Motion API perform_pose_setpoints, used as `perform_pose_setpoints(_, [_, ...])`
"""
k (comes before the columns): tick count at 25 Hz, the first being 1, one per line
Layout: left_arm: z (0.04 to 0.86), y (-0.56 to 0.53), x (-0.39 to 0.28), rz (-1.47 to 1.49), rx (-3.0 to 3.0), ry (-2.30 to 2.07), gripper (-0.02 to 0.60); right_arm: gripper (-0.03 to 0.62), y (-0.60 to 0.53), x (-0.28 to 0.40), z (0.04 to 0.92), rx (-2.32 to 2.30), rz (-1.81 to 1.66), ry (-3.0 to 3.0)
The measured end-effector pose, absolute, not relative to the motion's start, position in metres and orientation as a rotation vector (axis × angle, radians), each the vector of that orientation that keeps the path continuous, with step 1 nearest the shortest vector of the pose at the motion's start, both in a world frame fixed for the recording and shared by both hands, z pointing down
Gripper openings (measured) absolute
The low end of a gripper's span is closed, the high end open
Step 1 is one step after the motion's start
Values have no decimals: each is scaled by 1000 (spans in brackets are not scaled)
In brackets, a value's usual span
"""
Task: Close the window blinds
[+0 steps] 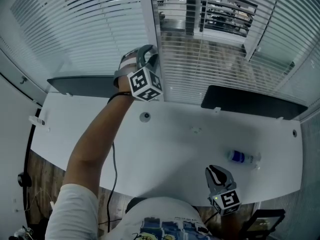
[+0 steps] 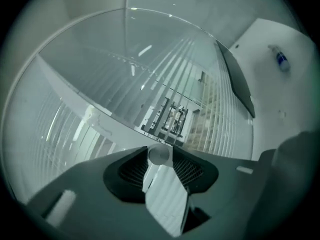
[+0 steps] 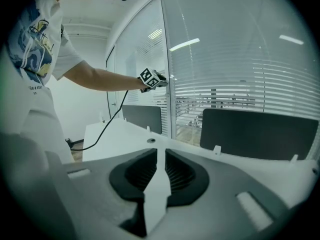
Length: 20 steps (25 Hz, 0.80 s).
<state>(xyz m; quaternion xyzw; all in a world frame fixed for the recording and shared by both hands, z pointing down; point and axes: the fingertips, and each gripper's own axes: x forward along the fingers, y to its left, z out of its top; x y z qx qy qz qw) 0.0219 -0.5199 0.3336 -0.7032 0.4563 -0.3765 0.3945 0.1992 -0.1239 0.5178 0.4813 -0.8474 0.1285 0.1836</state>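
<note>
Hanging low by the person's waist, at the near edge of the white table [image 1: 175, 144], the right gripper [image 1: 217, 170] points out across the tabletop and slightly down. Its jaws are drawn all but together, with only a thin slit between them and nothing in it. A little farther out on the table, to that gripper's right, a small bottle [image 1: 243, 157] lies on its side. The left arm [image 1: 92, 144] stretches nearly straight across the table, with a dark cable [image 1: 114, 169] hanging beneath it. At its end the left gripper [image 1: 146, 56] is held about level against the upright window frame post [image 1: 149, 19]. Its jaws stand wide, with a pale round knob [image 2: 160, 155] sitting between their tips. Two dark panels [image 1: 250, 103] stand along the table's far edge. Beyond them the window blinds [image 1: 220, 59] hang behind the glass on both sides of the post. The slats of the right pane are tilted open enough that a room with shelving shows between them.
</note>
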Motion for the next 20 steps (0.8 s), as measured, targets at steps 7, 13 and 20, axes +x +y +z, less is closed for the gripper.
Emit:
perform_pose_setpoints(7, [335, -524, 22, -1016, -1649, 1115, 121, 37, -124, 200, 514, 1361, 355, -2386])
perform_pose_setpoints(13, [333, -526, 19, -883, -1832, 1277, 124, 37, -130, 198, 512, 1370, 353, -2395])
perform_pose_setpoints(20, [328, -526, 14, -673, -2127, 1504, 124, 37, -131, 198, 512, 1368, 356, -2394])
